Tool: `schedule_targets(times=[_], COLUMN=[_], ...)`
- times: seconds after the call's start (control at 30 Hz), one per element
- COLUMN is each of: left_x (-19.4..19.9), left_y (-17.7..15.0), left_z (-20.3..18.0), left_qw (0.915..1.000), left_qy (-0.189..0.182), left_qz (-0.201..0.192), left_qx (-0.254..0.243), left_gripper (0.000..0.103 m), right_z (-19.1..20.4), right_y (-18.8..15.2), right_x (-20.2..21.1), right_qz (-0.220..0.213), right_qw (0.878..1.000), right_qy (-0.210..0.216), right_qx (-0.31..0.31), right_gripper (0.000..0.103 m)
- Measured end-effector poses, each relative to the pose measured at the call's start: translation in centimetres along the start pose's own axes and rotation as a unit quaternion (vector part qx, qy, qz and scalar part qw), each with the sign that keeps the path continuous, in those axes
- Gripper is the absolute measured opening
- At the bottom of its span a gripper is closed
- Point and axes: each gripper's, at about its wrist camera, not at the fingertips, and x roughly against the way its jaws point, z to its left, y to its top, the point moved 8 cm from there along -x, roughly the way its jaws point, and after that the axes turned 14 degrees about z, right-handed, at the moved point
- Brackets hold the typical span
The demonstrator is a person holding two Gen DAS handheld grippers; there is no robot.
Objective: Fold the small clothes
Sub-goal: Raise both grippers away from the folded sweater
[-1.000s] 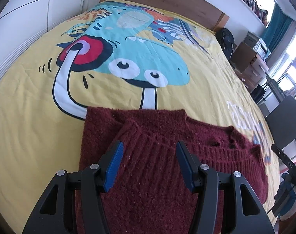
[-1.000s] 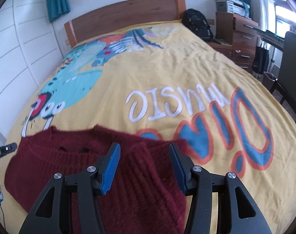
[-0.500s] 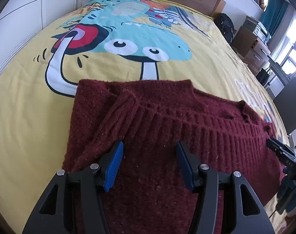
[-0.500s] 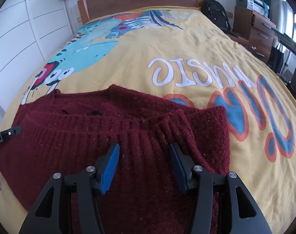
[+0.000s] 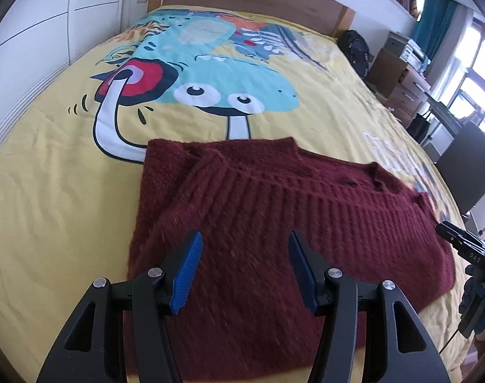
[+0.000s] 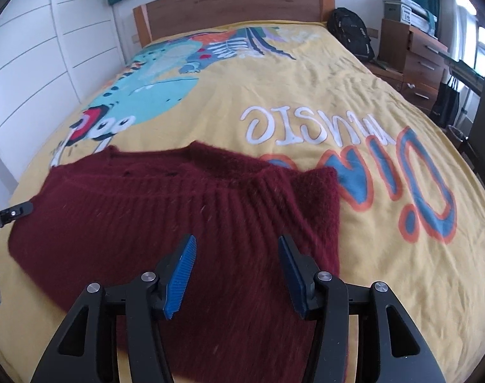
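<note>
A: Left side first?
B: Left gripper [image 5: 242, 249] spread wide, blue pads [image 5: 185, 276] gripping nothing, hovering over the near part of the maroon sweater [image 5: 274, 210].
A: Sweater where?
B: Flat on the yellow cartoon bedspread [image 5: 51, 191], ribbed band across the middle, both sides folded in.
A: Right side?
B: Right gripper [image 6: 236, 252] also wide apart, nothing held, over the sweater's near right part. Wooden headboard [image 6: 233, 6] at the far end, black backpack [image 6: 351, 32] beside it.
</note>
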Motion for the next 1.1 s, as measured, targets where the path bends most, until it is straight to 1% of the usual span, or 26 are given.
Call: schedule_targets(times=[0.1, 0.23, 0.3, 0.4, 0.57, 0.73, 0.87, 1.1], left_x=[-0.1, -1.5, -1.8, -1.2, 0.7, 2.8, 4.8, 8.8], left_y=[-1.3, -3.4, -3.8, -4.0, -4.7, -6.2, -7.5, -9.6], left_z=[-0.7, -0.7, -0.4, -0.1, 0.1, 0.4, 0.7, 1.2], left_qw=[1.0000, 0.9997, 0.9994, 0.9987, 0.9984, 0.9980, 0.9971, 0.9965], left_qy=[-0.003, 0.005, 0.007, 0.001, 0.002, 0.001, -0.001, 0.006], left_qz=[0.003, 0.021, 0.029, 0.040, 0.045, 0.038, 0.036, 0.023], left_qx=[-0.002, 0.005, 0.016, 0.030, 0.034, 0.051, 0.068, 0.080], left_gripper=[0.050, 0.050, 0.050, 0.050, 0.050, 0.051, 0.055, 0.055], right_z=[0.3, -0.7, -0.9, -1.2, -1.9, -2.5, -2.9, -4.0], right_y=[-2.1, -4.4, -4.7, -5.1, -5.9, -7.2, -8.1, -10.7], right_x=[-0.4, -1.3, -1.0, -0.1, 2.5, 6.0, 8.6, 12.6], right_qz=[0.016, 0.038, 0.040, 0.039, 0.027, 0.011, 0.001, -0.017], right_qw=[1.000, 0.999, 0.999, 0.999, 0.998, 0.997, 0.997, 0.995], right_qy=[-0.004, 0.000, -0.003, -0.010, -0.009, -0.005, -0.011, -0.016], right_qx=[0.002, -0.022, -0.027, -0.033, -0.053, -0.071, -0.075, -0.098], right_gripper=[0.055, 0.055, 0.055, 0.055, 0.055, 0.055, 0.055, 0.055])
